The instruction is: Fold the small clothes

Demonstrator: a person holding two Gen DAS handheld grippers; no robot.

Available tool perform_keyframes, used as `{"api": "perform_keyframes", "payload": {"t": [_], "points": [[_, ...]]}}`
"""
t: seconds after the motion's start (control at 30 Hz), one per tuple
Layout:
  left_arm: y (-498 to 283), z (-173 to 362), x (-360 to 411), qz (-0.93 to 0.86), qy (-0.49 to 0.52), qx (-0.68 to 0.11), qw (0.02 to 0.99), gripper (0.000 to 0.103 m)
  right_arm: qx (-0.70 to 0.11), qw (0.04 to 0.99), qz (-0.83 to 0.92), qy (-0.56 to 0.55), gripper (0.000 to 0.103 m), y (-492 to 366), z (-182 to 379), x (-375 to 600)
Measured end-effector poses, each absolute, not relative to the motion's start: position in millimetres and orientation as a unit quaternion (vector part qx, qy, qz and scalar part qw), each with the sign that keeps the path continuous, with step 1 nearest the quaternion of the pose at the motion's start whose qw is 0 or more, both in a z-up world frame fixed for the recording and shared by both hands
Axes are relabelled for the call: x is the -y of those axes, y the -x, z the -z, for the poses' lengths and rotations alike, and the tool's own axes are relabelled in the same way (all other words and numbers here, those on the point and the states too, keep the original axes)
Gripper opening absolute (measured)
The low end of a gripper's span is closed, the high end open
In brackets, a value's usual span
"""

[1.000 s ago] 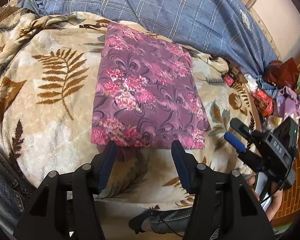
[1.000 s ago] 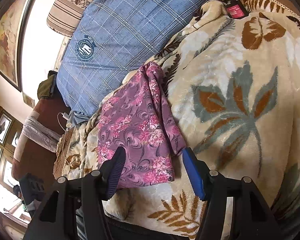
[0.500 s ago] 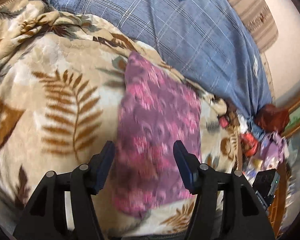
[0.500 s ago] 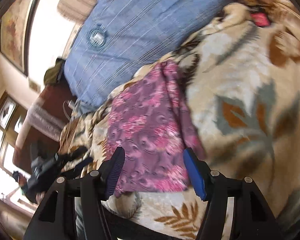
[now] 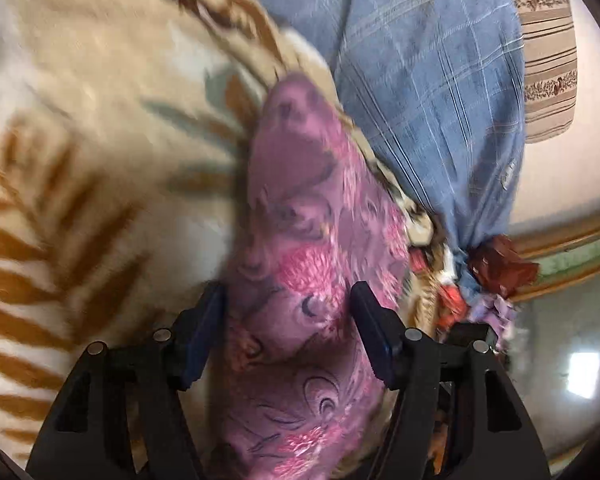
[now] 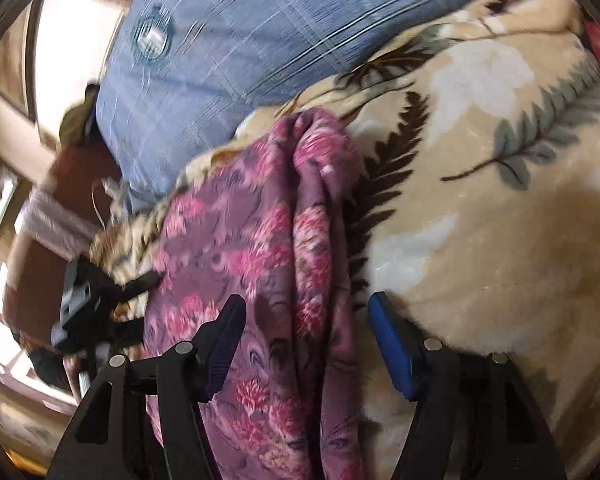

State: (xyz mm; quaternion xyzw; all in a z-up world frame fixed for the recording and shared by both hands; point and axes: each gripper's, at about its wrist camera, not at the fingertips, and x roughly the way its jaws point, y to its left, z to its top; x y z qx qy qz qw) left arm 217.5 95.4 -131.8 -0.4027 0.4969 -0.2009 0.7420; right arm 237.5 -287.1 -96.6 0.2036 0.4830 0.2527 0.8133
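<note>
Purple floral cloth [image 5: 300, 280], folded into a long narrow shape, lies on the leaf-patterned blanket [image 5: 80, 160] and runs from the near edge away toward the far pillows. Nearest in the left wrist view, the left gripper [image 5: 288, 320] has its blue-padded fingers [image 5: 204, 332] spread wide, one on either side of the cloth's near end, with nothing pinched between them; whether they touch the fabric cannot be told through the blur. The right gripper [image 6: 306, 344] stands likewise parted over the cloth's near right edge, where the layered fold [image 6: 320, 208] forms a thick ridge. In this view the left gripper [image 6: 92, 304] shows at the cloth's left border. To the right of the fold the blanket spreads broad and bare, giving open room; to the left it is bare too. Farther off, the cloth's far end stops just short of a blue plaid pillow [image 6: 240, 40], which carries a round badge [image 6: 153, 37] whose lettering is too blurred to read. Beyond it, in the left wrist view, stands a striped cushion [image 5: 548, 60], and small red and purple items [image 5: 500, 268] crowd the blanket's far right edge.
</note>
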Motion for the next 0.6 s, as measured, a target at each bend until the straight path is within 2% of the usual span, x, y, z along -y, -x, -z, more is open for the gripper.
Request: {"api": "perform_keyframes", "payload": {"t": [0.17, 0.2, 0.23, 0.27, 0.3, 0.4, 0.47, 0.53, 0.6], "points": [[-213.0, 126.0, -85.1, 0.201, 0.368, -0.490, 0.764, 0.060, -0.495, 0.802, -0.268, -0.201, 0.059, -240.1, 105.0, 276.3], [-212.1, 125.3, -84.3, 0.194, 0.363, -0.489, 0.769, 0.049, -0.491, 0.807, -0.269, -0.190, 0.055, -237.7, 103.8, 271.6], [-211.0, 124.6, -83.6, 0.184, 0.360, -0.487, 0.774, 0.045, -0.496, 0.805, -0.269, -0.181, 0.043, -237.1, 102.6, 267.6], [-209.5, 122.6, -83.9, 0.183, 0.364, -0.482, 0.776, 0.031, -0.497, 0.804, -0.269, -0.183, 0.022, -236.3, 101.5, 265.5], [-205.2, 116.1, -86.8, 0.189, 0.382, -0.463, 0.777, 0.027, -0.490, 0.810, -0.267, -0.182, 0.018, -232.2, 96.4, 264.3], [-195.5, 75.4, -72.2, 0.213, 0.317, -0.406, 0.830, 0.026, -0.468, 0.826, -0.273, -0.159, 0.015, -216.1, 72.4, 259.1], [-198.6, 68.6, -66.4, 0.218, 0.288, -0.401, 0.842, 0.027, -0.466, 0.829, -0.267, -0.155, 0.015, -209.0, 65.7, 257.6], [-209.8, 88.9, -70.8, 0.206, 0.305, -0.433, 0.823, 0.028, -0.487, 0.823, -0.252, -0.151, 0.015, -215.0, 81.3, 257.0], [-217.7, 113.8, -75.1, 0.172, 0.315, -0.472, 0.806, 0.038, -0.506, 0.805, -0.251, -0.182, 0.020, -223.9, 103.9, 262.8]]}}
